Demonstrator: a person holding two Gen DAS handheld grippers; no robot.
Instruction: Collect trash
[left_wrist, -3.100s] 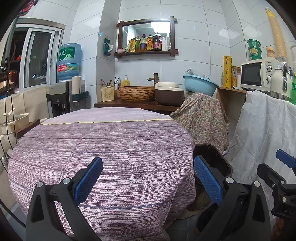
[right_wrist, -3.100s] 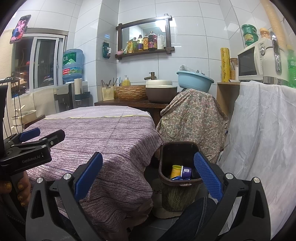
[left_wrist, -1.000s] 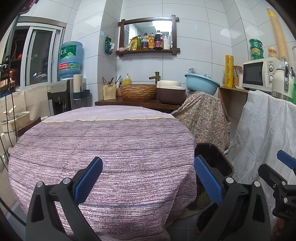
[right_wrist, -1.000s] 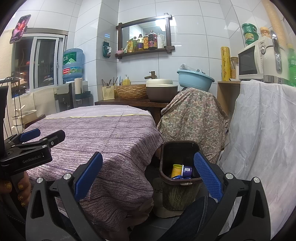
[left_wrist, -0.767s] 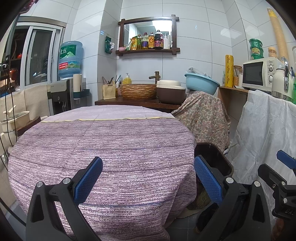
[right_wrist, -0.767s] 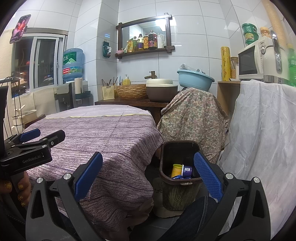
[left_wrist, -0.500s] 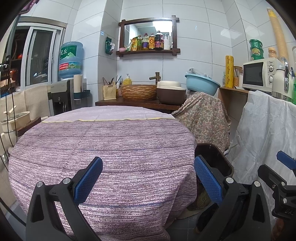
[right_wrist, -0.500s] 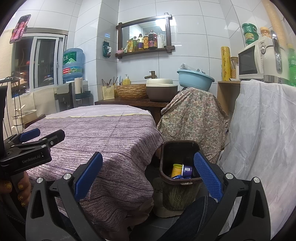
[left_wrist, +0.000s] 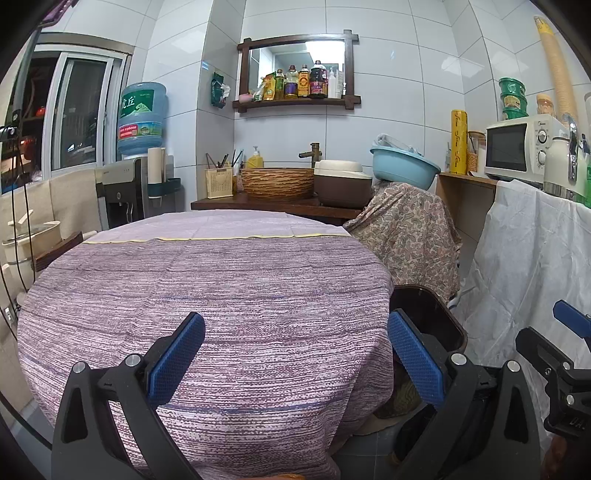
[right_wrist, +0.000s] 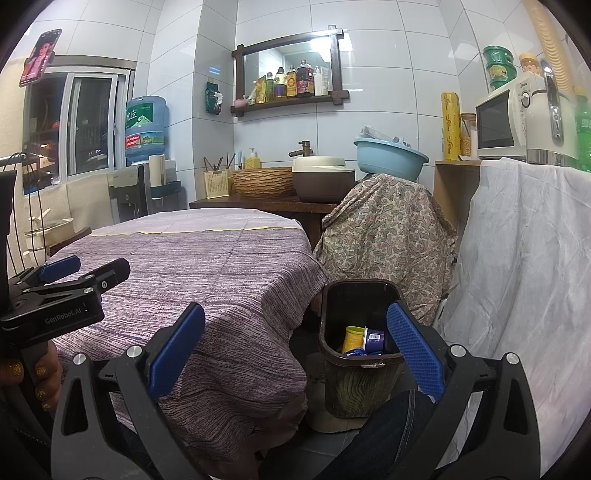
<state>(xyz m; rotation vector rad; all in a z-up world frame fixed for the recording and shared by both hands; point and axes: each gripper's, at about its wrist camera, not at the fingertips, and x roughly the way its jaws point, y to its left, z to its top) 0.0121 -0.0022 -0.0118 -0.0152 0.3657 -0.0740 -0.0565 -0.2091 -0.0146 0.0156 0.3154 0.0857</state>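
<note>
I hold both grippers low at the near edge of the counter (left_wrist: 221, 280), which carries a purple cloth, and I see no trash on it. The left gripper (left_wrist: 295, 354) has its jaws wide and nothing between them. The right gripper (right_wrist: 295, 350) is the same, jaws wide and empty. The bin (right_wrist: 360, 373) stands on the floor just beside the right edge of the counter, and inside it I see a yellow cup (right_wrist: 352, 338), a purple cup (right_wrist: 375, 338) and some blue wrapper. So I judge that the collecting is nearly finished or finished, and the step in hand is only a last check. To do it well, I should turn each camera slowly over the cloth and along the floor around the bin, because the hanging cloth hides the floor under the counter. I should keep the jaws wide and away from the cloth, so that they do not catch and pull it. The right gripper hangs close to the bin rim, so I must lift before I turn.
</note>
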